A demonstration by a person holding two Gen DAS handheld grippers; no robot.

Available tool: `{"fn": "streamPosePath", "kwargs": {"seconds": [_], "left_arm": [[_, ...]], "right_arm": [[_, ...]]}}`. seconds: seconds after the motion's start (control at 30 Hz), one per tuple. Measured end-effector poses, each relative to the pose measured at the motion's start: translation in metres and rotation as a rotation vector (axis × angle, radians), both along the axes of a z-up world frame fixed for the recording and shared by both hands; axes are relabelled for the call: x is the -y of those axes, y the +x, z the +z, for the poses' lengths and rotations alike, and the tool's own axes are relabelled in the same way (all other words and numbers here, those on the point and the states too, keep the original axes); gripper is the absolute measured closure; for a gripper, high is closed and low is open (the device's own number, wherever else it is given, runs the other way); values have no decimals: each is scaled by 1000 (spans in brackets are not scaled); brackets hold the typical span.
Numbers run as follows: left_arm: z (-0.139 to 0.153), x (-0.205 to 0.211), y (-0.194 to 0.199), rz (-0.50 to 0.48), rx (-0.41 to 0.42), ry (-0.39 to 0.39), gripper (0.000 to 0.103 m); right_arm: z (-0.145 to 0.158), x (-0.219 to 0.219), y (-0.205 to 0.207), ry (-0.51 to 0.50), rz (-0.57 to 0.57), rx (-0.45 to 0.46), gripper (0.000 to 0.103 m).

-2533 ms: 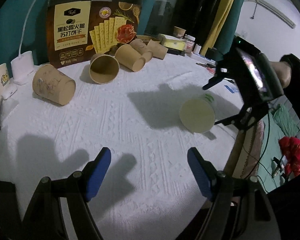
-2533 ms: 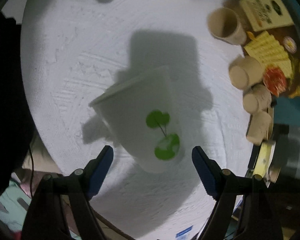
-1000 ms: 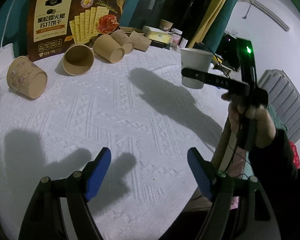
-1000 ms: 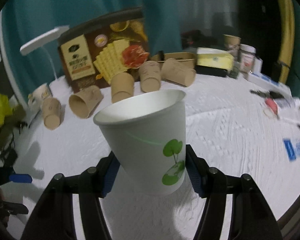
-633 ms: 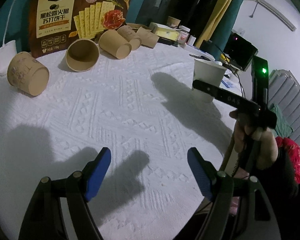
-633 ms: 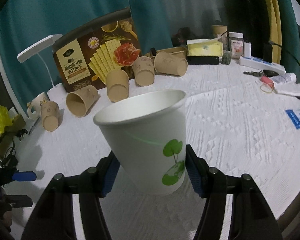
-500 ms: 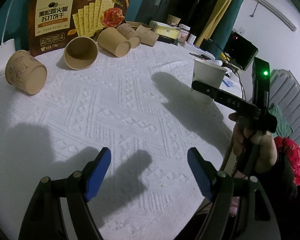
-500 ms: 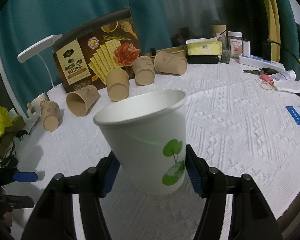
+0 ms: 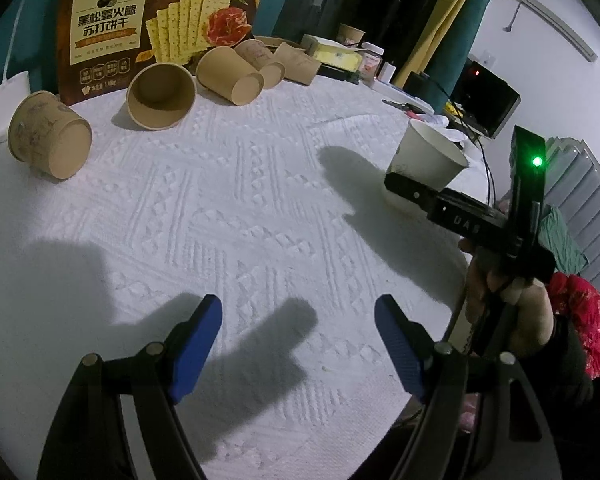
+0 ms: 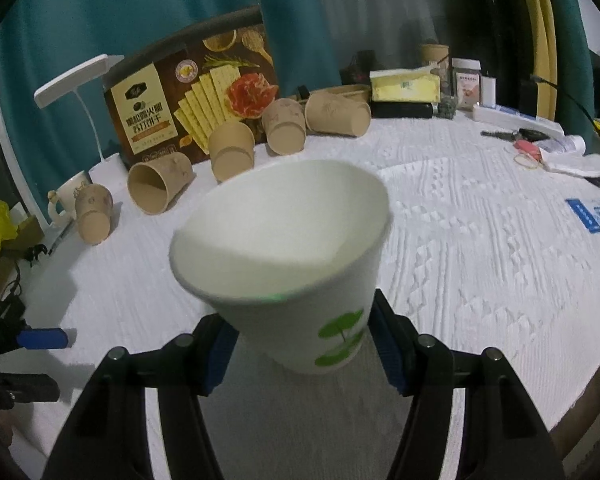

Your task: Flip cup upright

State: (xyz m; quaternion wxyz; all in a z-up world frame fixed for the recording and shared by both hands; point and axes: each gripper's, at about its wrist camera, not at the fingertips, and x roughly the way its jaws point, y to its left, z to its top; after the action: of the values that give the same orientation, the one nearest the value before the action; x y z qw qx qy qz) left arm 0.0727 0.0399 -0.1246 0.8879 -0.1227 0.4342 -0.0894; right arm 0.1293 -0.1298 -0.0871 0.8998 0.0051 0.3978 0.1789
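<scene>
A white paper cup (image 10: pixel 296 276) with a green leaf print stands mouth up, tilted a little toward the camera. My right gripper (image 10: pixel 304 344) is shut on the white cup, its blue pads against both sides near the base. In the left wrist view the same cup (image 9: pixel 426 160) sits low over the white tablecloth (image 9: pixel 236 208) at the right, with my right gripper (image 9: pixel 416 190) around it. My left gripper (image 9: pixel 298 344) is open and empty above the near part of the cloth.
Several brown paper cups (image 9: pixel 162 94) lie on their sides at the back by a cracker box (image 9: pixel 140 24). A white lamp (image 10: pixel 76 80) and a mug (image 10: pixel 70 196) stand at the left. Small items (image 10: pixel 532 148) lie at the right edge.
The right gripper turned the white cup from lying on its side to mouth up and lowered it toward the cloth. The cup now tips a little nearer the camera. My left gripper stayed open.
</scene>
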Motion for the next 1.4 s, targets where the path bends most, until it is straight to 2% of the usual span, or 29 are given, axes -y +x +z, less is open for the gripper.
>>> {"fn": "streamPosePath", "kwargs": {"seconds": [0.07,0.2,0.53,0.73,0.93,1.17,1.4], "left_arm": [[1,1,0,0,4,3,24],[4,1,-3,3,18,21,24],[10,5,-14,14,44,73,24],[17,11,-23,-4,69,79,24],[26,26,-31,-20,100,120,24],[48,45,-41,-39,167,158,24],[72,61,-52,-39,235,181,24]], "right_arm": [[-1,0,-2,-11,0,-4,43],[0,1,-9,-23,6,-2,36],[5,15,-41,-49,-13,-37,36],[13,32,-62,-47,-71,-54,36],[19,54,-89,-18,-146,-65,36],[28,78,-115,1,-196,-65,36],[50,98,-133,13,-234,-33,36]]}}
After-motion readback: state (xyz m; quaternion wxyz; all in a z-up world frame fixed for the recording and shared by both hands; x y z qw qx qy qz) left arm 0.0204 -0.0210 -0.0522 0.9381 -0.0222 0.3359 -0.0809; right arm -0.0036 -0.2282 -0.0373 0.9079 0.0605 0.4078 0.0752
